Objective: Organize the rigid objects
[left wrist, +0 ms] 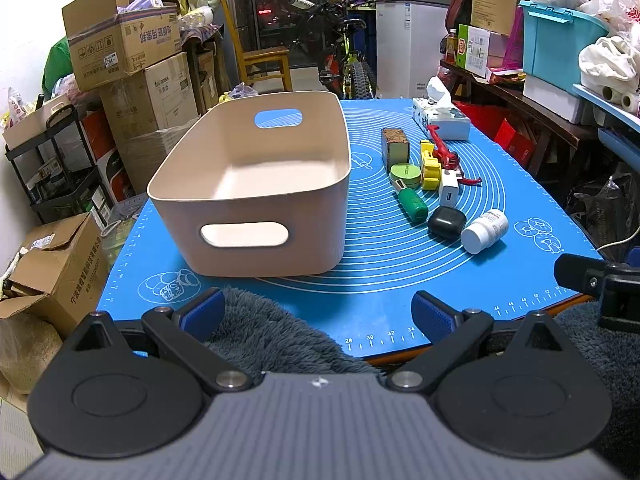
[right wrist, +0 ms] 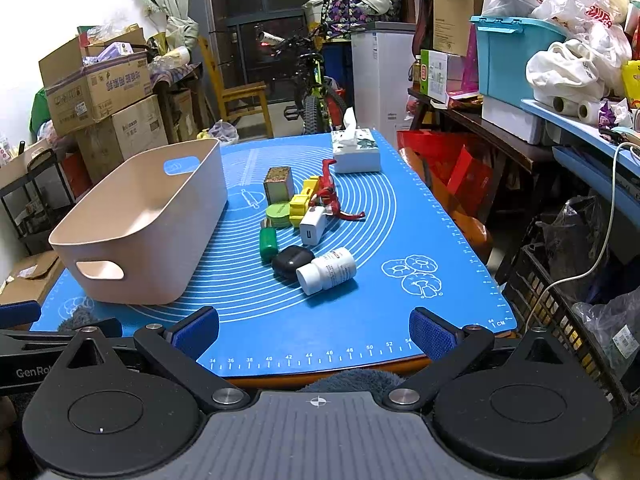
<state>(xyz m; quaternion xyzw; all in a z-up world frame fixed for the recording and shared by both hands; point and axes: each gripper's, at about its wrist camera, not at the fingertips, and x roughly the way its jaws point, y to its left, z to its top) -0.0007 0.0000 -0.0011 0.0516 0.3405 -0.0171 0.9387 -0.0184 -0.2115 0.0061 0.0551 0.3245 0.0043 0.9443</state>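
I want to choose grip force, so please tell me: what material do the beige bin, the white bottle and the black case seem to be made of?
Beige bin: likely matte moulded plastic, with smooth thin walls and rounded cut-out handles. White bottle: probably plastic with a slight sheen, a printed label and a smooth cap. Black case: apparently hard plastic, satin, rounded like a pebble.

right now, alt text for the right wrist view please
An empty beige storage bin sits on a blue baking mat, left of a cluster of small objects including a white pill bottle and black earbud case. The open right hand-held gripper hovers at the near edge.
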